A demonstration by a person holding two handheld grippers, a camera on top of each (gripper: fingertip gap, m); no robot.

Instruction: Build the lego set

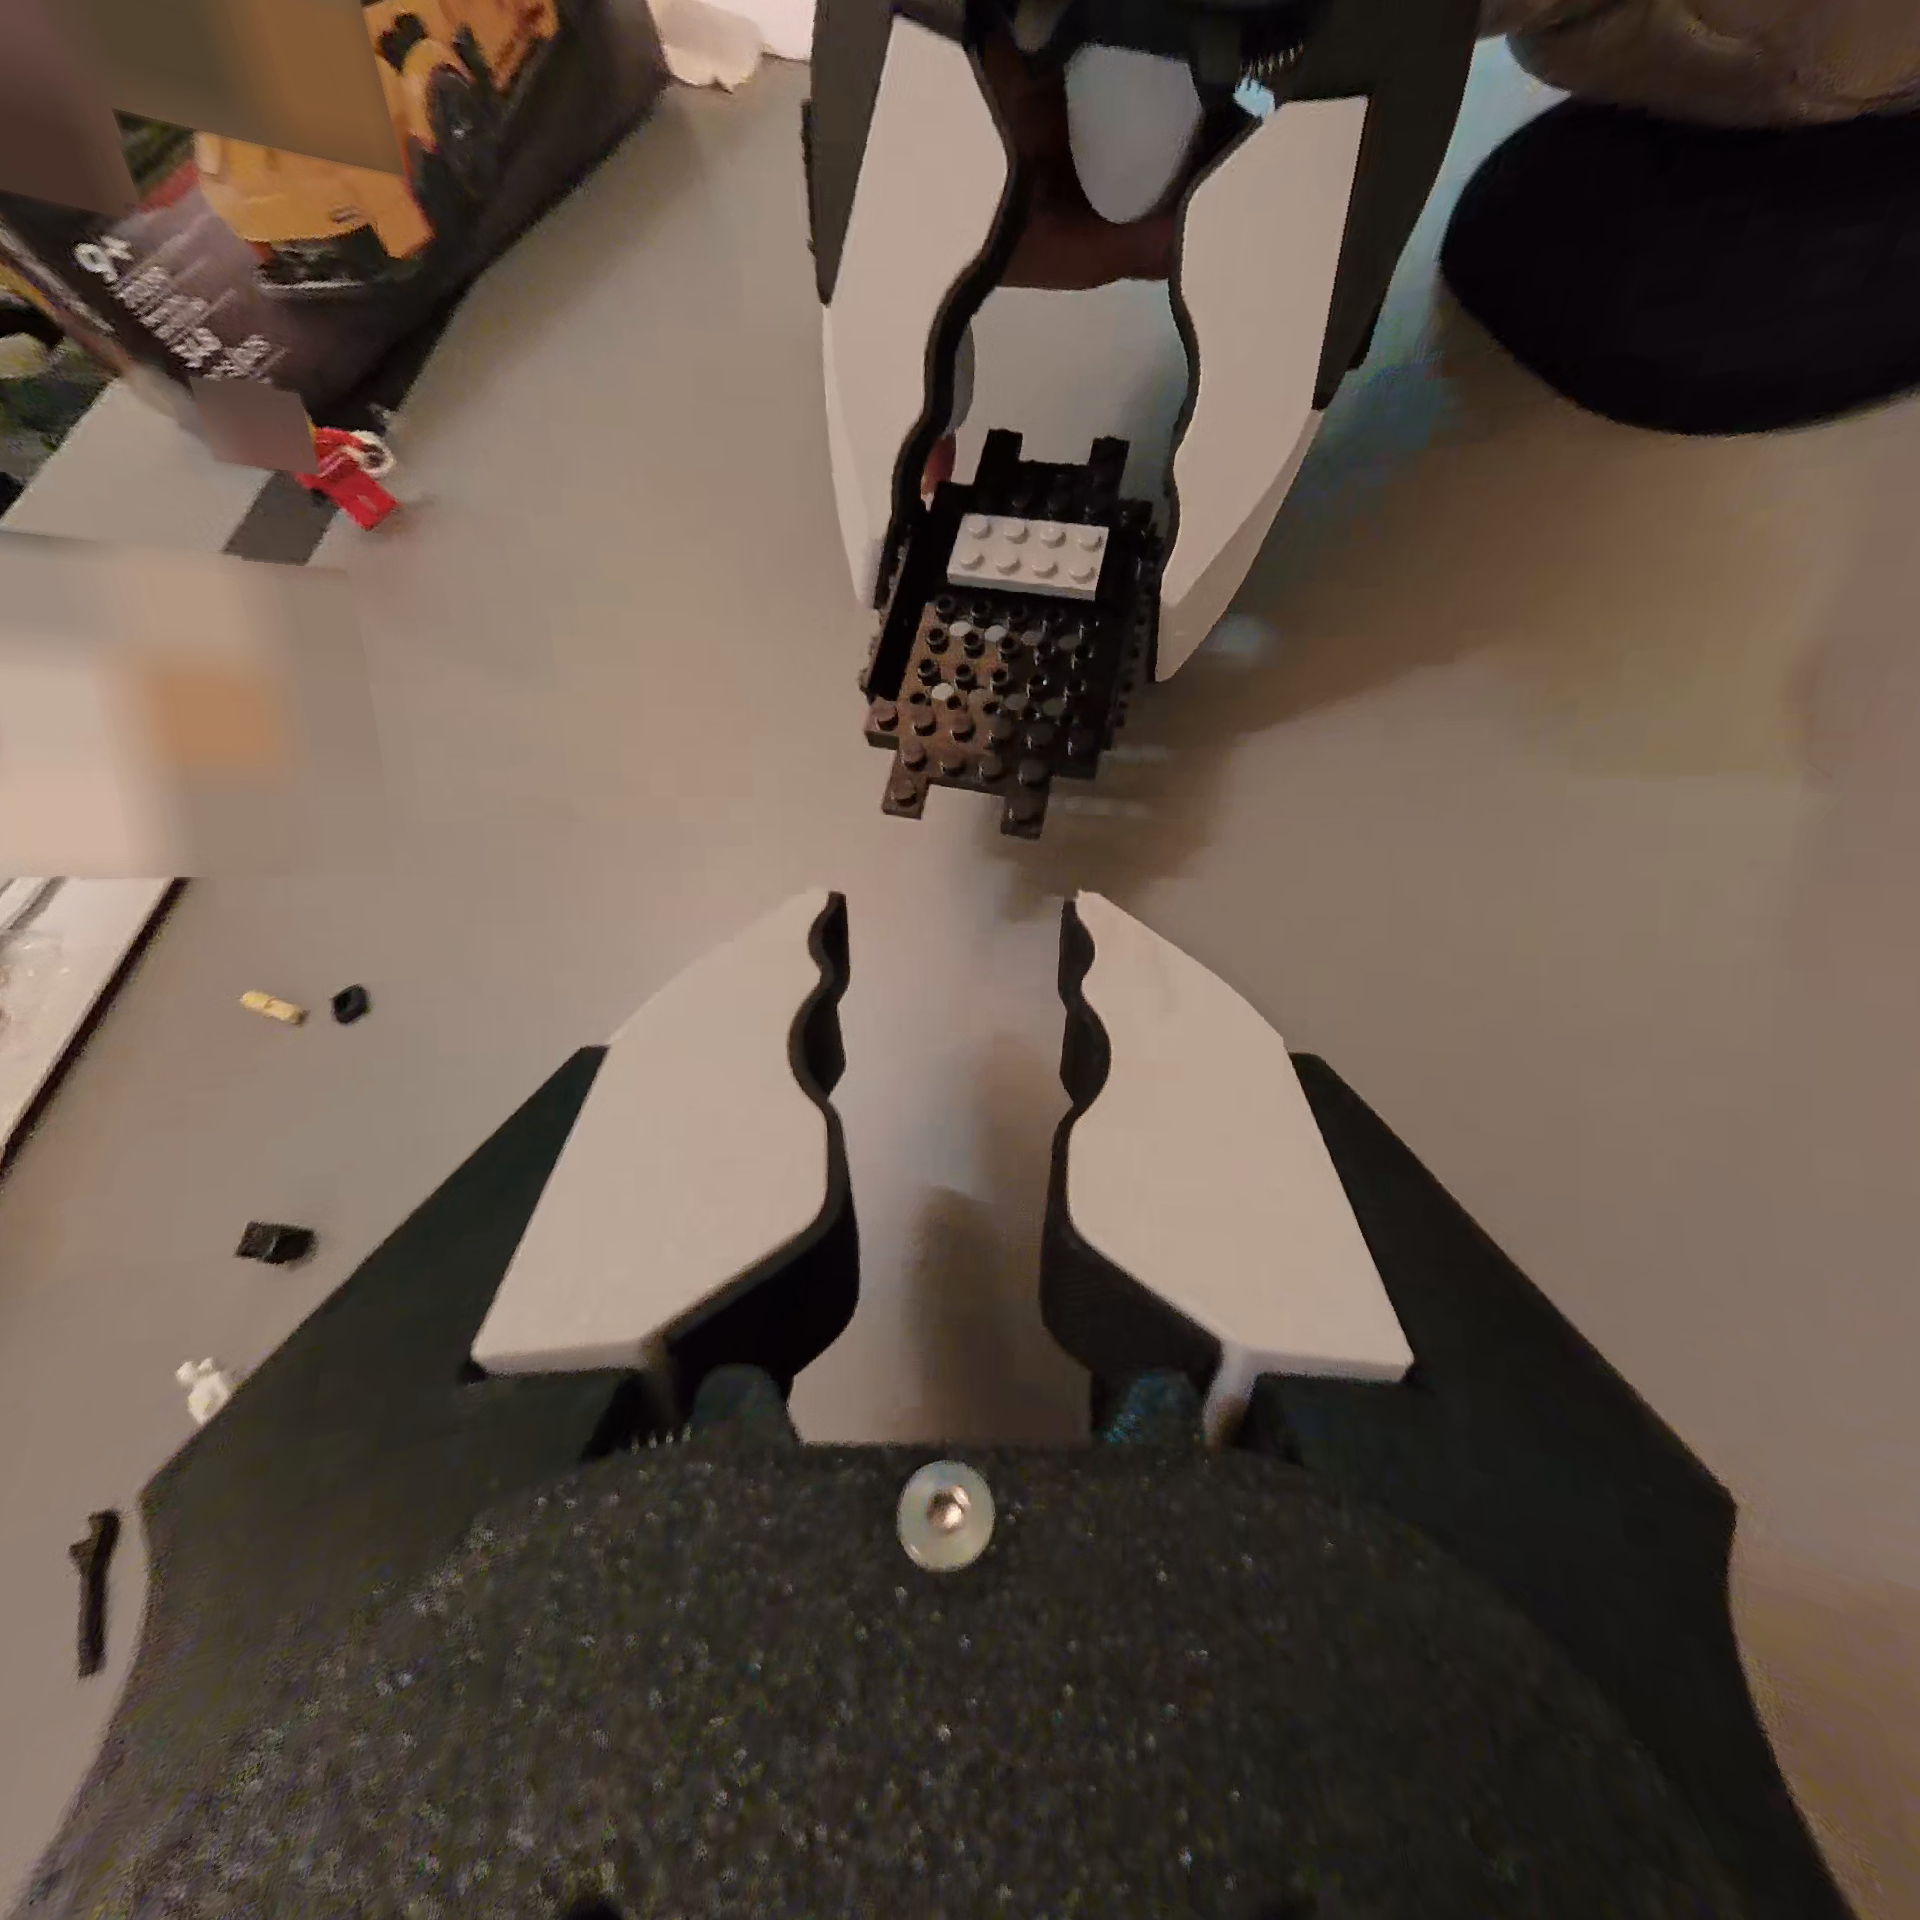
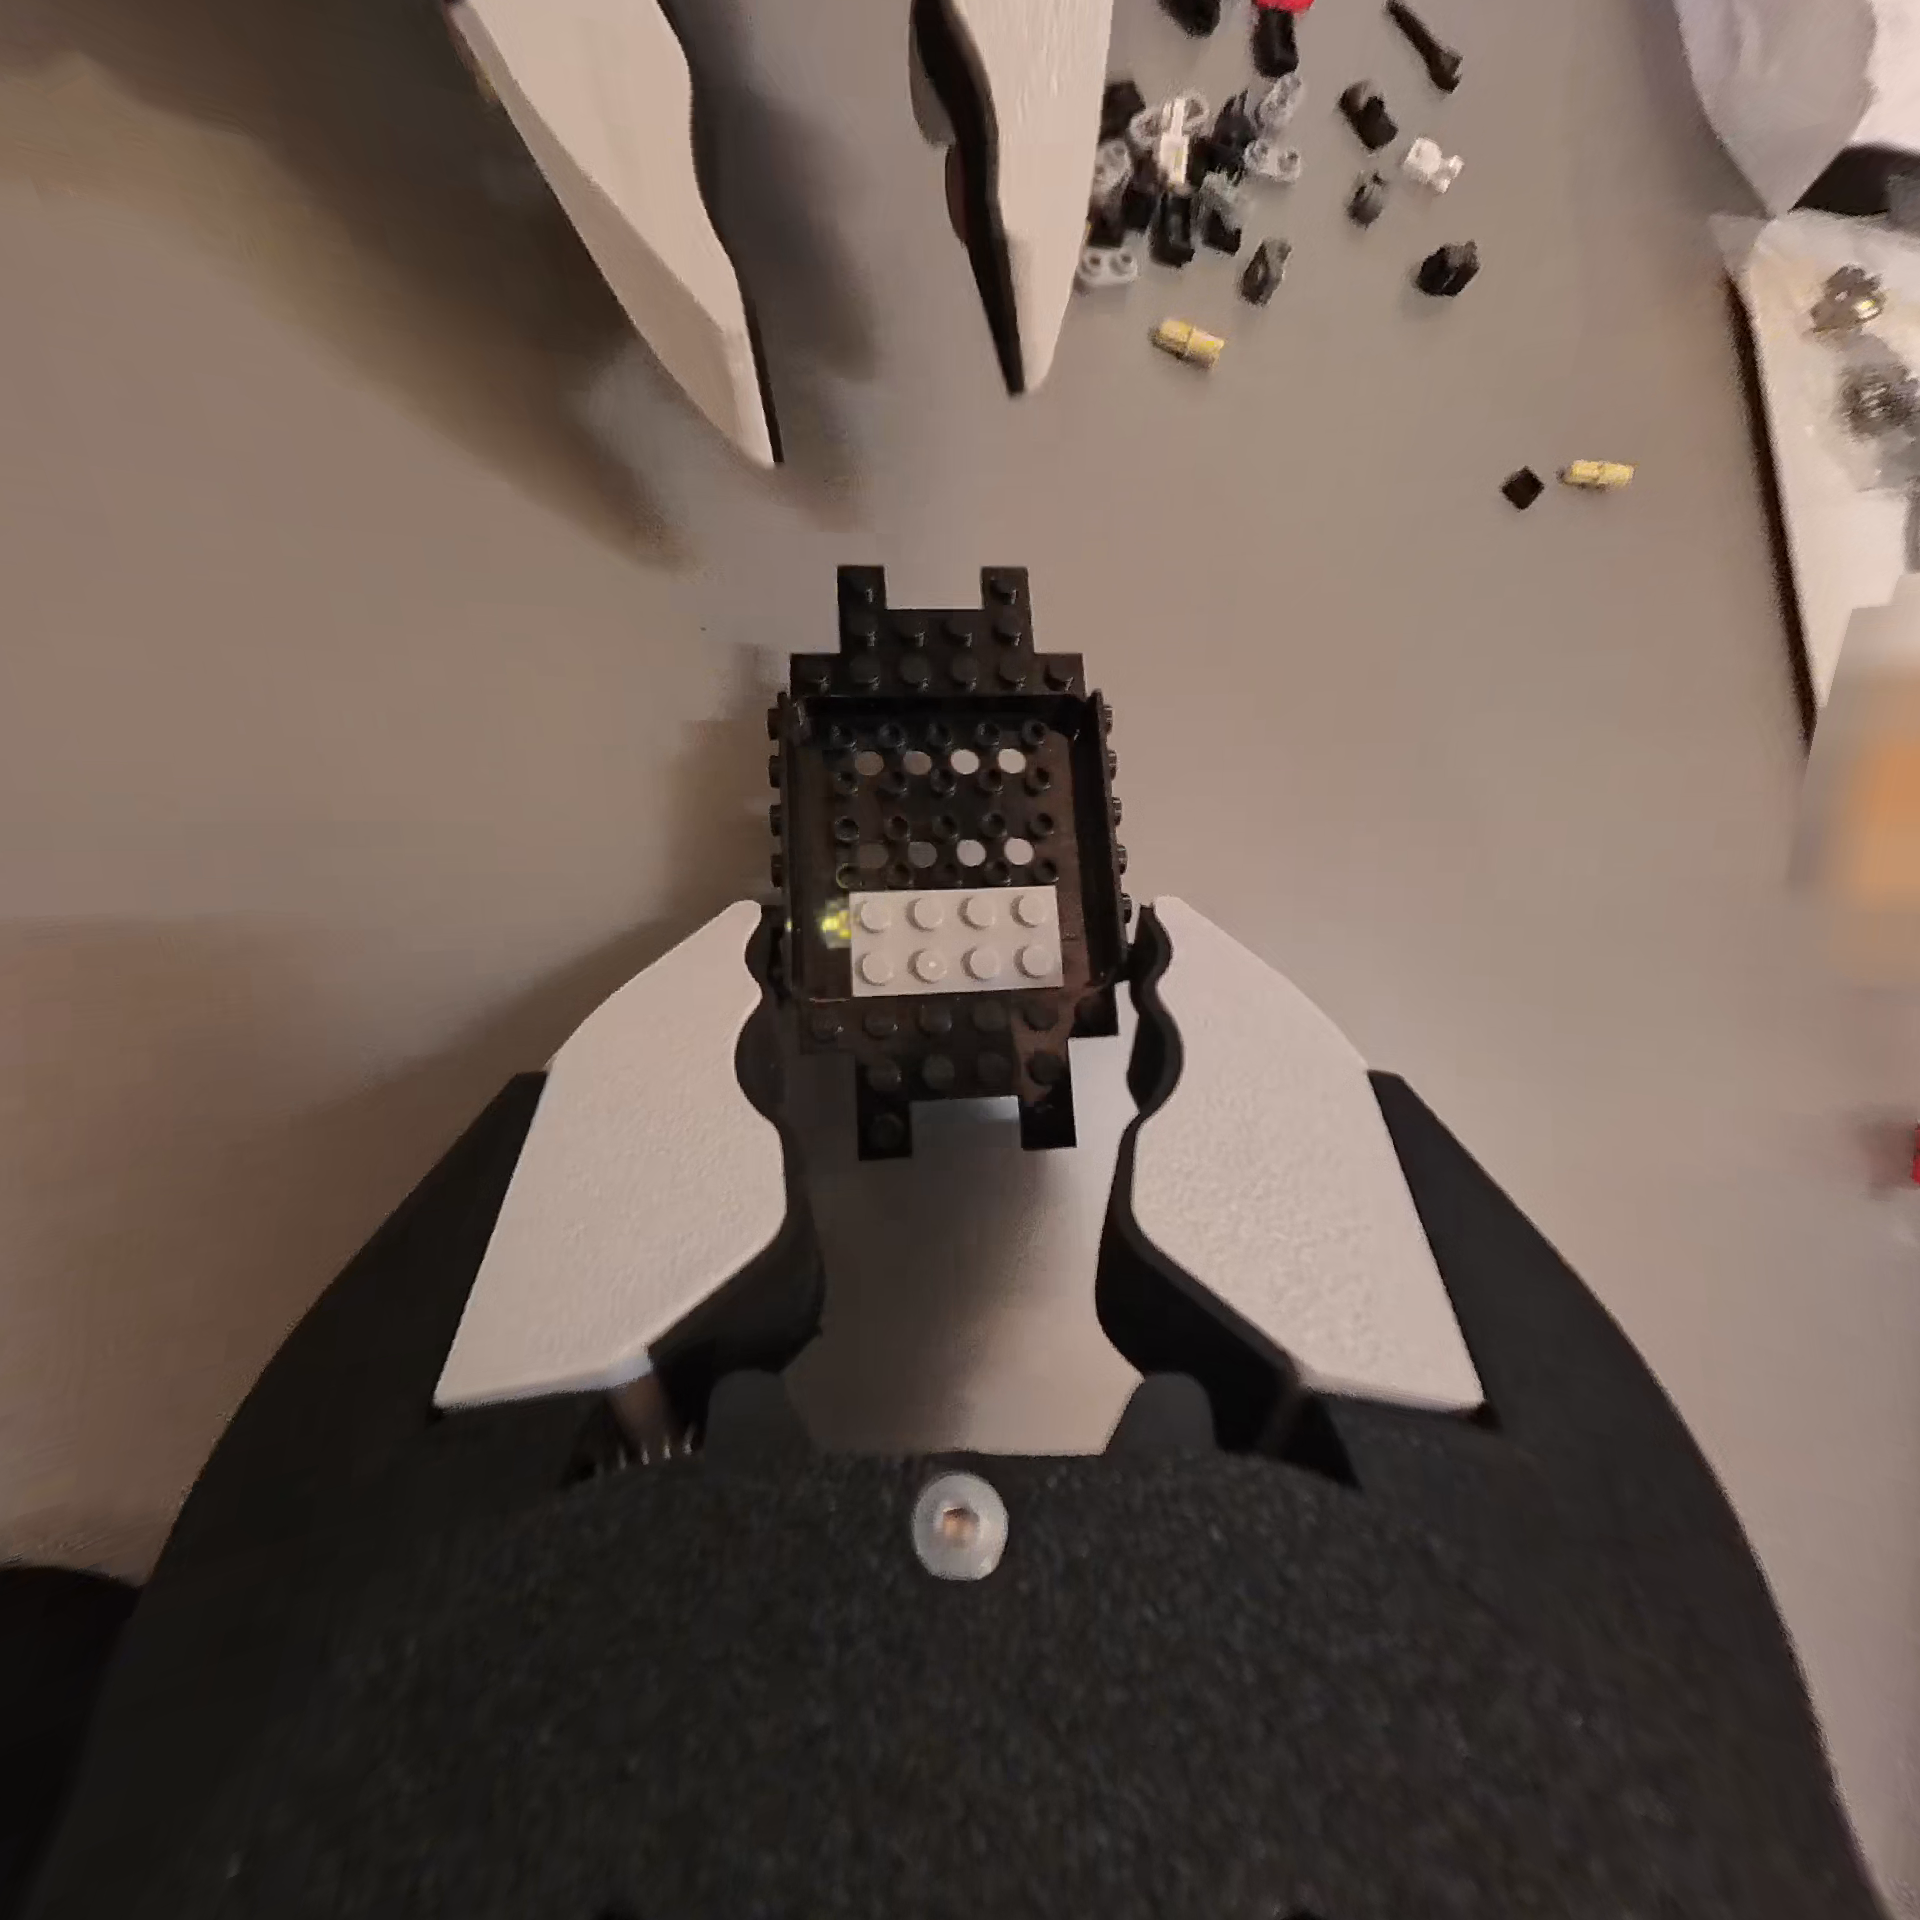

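Right tool point(image 2: 943, 925): fingers clamp both sides of black lego chassis point(image 2: 940, 821), near end; chassis w/ grey 2x4 plate point(image 2: 956, 943) seated inside tray, near wall. Left tool point(image 1: 951, 914): jaws apart, empty, facing chassis from opposite side, not touching. Chassis over grey table point(image 2: 364, 675). Loose parts pile point(image 2: 1226, 177) far right; tan pin point(image 2: 1598, 475) & small black piece point(image 2: 1523, 487) nearer. Set box point(image 1: 343, 177) far left in left wrist view.

We see glossy black studded plastic lego base point(image 2: 940, 831) between right gripper point(image 2: 945, 935) matt white fingers point(image 2: 644, 1143); smooth matt grey tabletop point(image 2: 364, 675) beneath; rough black grip-tape gripper body point(image 2: 935, 1714).
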